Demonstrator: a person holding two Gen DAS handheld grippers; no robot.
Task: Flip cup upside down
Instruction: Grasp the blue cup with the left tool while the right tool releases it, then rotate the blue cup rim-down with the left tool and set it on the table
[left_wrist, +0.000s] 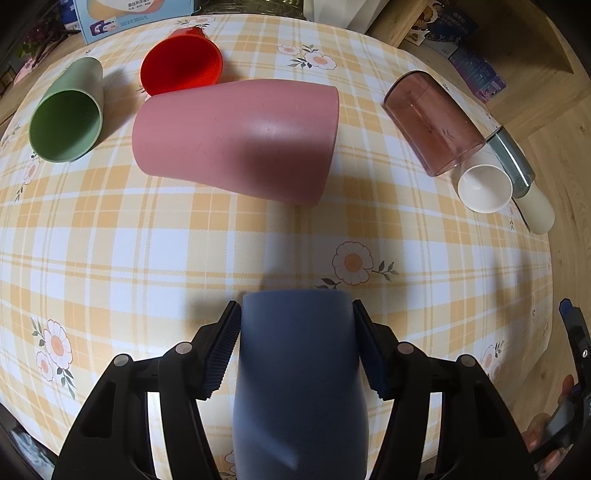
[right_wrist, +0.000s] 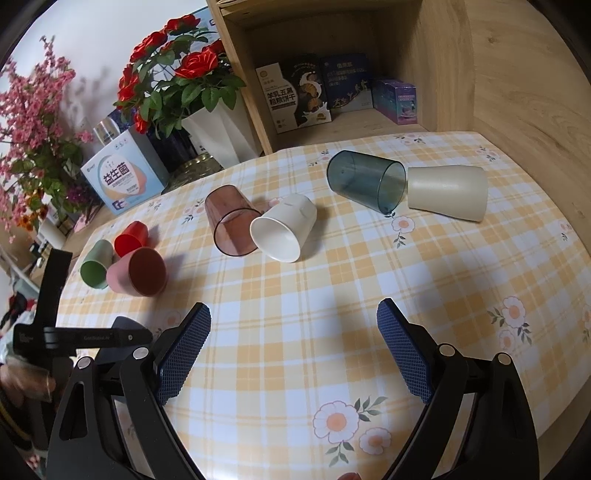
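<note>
My left gripper (left_wrist: 297, 321) is shut on a blue cup (left_wrist: 299, 376), gripped by its sides over the near part of the checked tablecloth (left_wrist: 147, 258); which end of it faces forward I cannot tell. My right gripper (right_wrist: 293, 314) is open and empty above the cloth (right_wrist: 332, 295). Other cups lie on their sides: pink (left_wrist: 236, 140), green (left_wrist: 66, 118), red (left_wrist: 181, 62), clear pink (left_wrist: 432, 122), white (left_wrist: 484, 188). In the right wrist view I see the pink (right_wrist: 138, 271), green (right_wrist: 94, 264), red (right_wrist: 129, 238), clear pink (right_wrist: 231, 221), white (right_wrist: 284, 229), clear teal (right_wrist: 365, 181) and cream (right_wrist: 448, 192) cups.
A wooden shelf (right_wrist: 369, 122) with boxes stands behind the table. Flower pots (right_wrist: 177, 92) and a white-blue box (right_wrist: 123, 177) sit at the back left. The left gripper's body (right_wrist: 55, 332) shows at the right view's left edge. The table edge runs along the right (left_wrist: 550, 240).
</note>
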